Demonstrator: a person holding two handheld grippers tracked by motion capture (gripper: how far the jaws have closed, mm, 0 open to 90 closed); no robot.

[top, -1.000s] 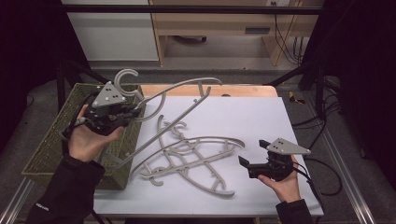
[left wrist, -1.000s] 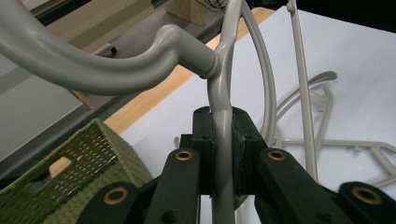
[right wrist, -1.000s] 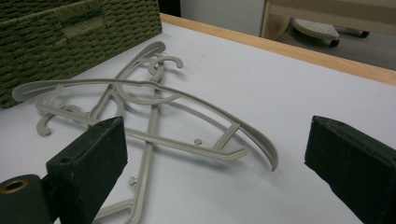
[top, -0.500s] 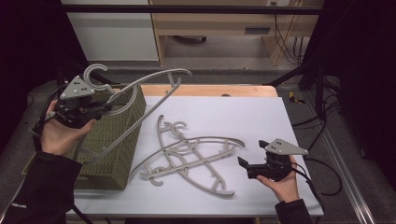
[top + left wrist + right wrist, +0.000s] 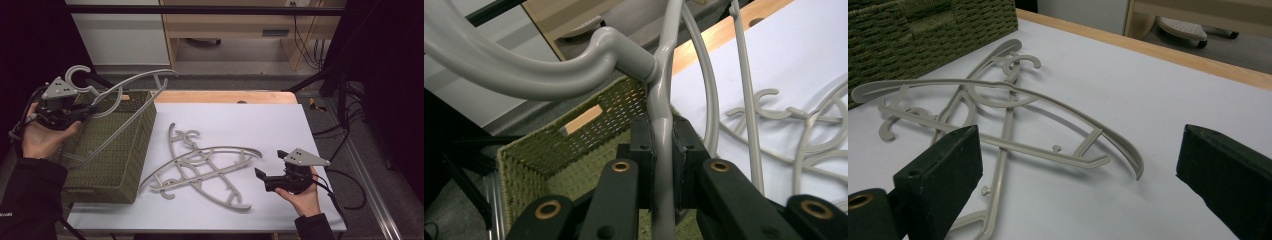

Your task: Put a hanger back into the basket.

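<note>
My left gripper (image 5: 89, 108) is shut on the neck of a grey plastic hanger (image 5: 135, 79), just below its hook, and holds it over the green woven basket (image 5: 142, 145). The hanger's lower end reaches down into the basket. In the left gripper view the two pads (image 5: 642, 142) clamp the hanger's stem (image 5: 662, 125) above the basket's inside (image 5: 574, 150). A loose pile of grey hangers (image 5: 200, 165) lies crossed on the white table. My right gripper (image 5: 269, 164) stands open just right of the pile, jaws wide, with the hangers (image 5: 1008, 100) ahead of it.
The white table top (image 5: 250, 120) has free room at the back and right. A wooden strip (image 5: 225, 96) runs along its far edge. Beyond it stand a cabinet and a wooden shelf on the floor. Black frame bars and cables lie to the right (image 5: 345, 125).
My left gripper has carried the hanger leftward from above the table's edge to over the basket. The right gripper and the pile have stayed put.
</note>
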